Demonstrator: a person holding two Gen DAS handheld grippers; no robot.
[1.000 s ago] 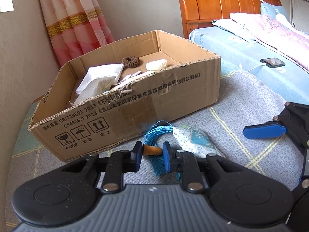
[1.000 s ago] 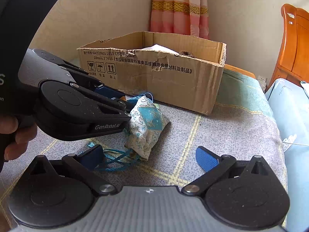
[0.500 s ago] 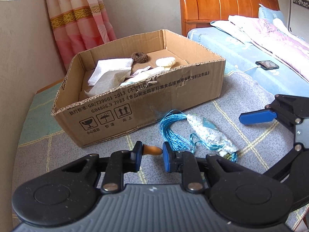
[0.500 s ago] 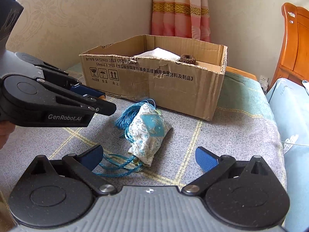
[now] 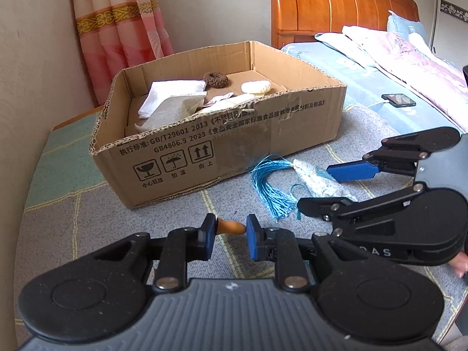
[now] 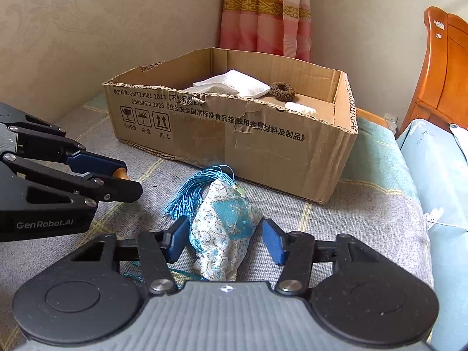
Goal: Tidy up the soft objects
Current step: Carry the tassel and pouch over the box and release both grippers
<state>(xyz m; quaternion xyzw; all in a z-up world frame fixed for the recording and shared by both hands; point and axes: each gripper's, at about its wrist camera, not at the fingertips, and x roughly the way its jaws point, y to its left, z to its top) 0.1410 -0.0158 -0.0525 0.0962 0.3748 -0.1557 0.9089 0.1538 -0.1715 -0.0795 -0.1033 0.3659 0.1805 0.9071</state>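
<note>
The open brown cardboard box (image 5: 222, 134) with printed black lettering sits on the grey checked blanket (image 5: 87, 222), and everything else lies in front of its printed wall. Just before that wall lies the small blue-and-white brocade sachet (image 6: 225, 228) with its bright blue thread tassel (image 6: 193, 190) fanned toward the box.

The right gripper (image 6: 223, 241) is down around the sachet, its blue pads (image 6: 177, 241) standing on either side of the pouch. The left pad looks to be against the cloth; the right pad stands a little apart from it, so the jaws are part-open, bracketing the sachet rather than squeezing it.

The left gripper (image 5: 231, 229) hangs farther out from the box wall, beside the tassel, its jaws drawn narrow and pinching a small orange-brown rubbery piece (image 5: 231, 226) between the blue pads. What that piece is I cannot tell.

Inside the box lie a white folded cloth (image 5: 172, 93), a dark brown fuzzy hair scrunchie (image 5: 216, 78) and a cream oval pad (image 5: 256, 87) toward the far wall. Beyond the box on the right, a black phone (image 5: 398, 100) rests on the pale blue bedsheet (image 5: 365, 87).
</note>
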